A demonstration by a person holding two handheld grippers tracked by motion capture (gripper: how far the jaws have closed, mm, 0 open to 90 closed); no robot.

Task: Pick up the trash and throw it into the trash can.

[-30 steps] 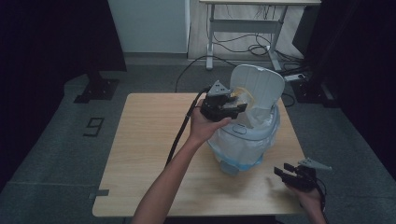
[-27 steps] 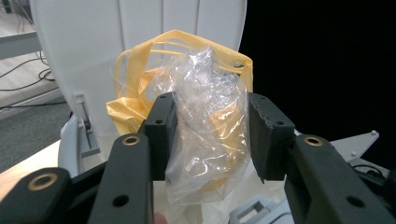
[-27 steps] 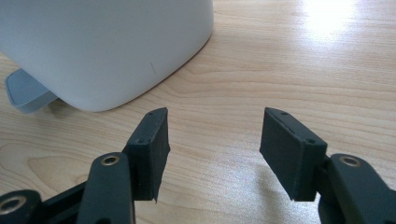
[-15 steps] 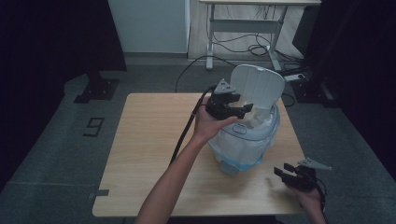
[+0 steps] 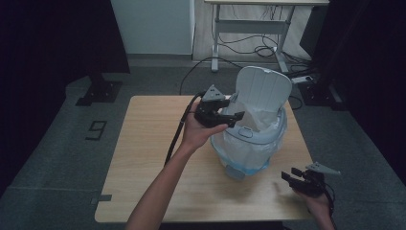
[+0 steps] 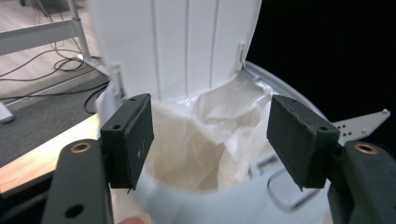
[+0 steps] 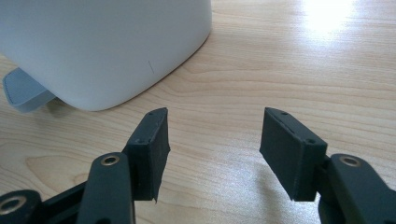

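A pale pedal bin (image 5: 249, 143) stands on the wooden table (image 5: 143, 158), its lid (image 5: 264, 88) raised and a white bag (image 5: 256, 117) lining it. My left gripper (image 5: 234, 120) hovers at the bin's left rim, pointing across the opening. Its jaws have just been opening and nothing is between them. The left gripper view looks past my left gripper (image 6: 210, 135) at the bag (image 6: 196, 158), the rim (image 6: 196, 200) and the lid (image 6: 187, 46). My right gripper (image 5: 288, 173) rests open near the table's front right corner, empty (image 7: 215, 144), facing the bin's wall (image 7: 102, 46).
The bin's grey pedal (image 7: 25, 91) sticks out at its base toward the front. Bare wood (image 7: 280, 70) lies between my right gripper and the bin. A cable (image 5: 174, 139) trails from my left gripper across the table. Behind the table stand a desk frame (image 5: 249, 28) and floor cables.
My left gripper has drawn back to the left from above the bin's opening, and its jaws now stand apart. The right gripper has kept still.
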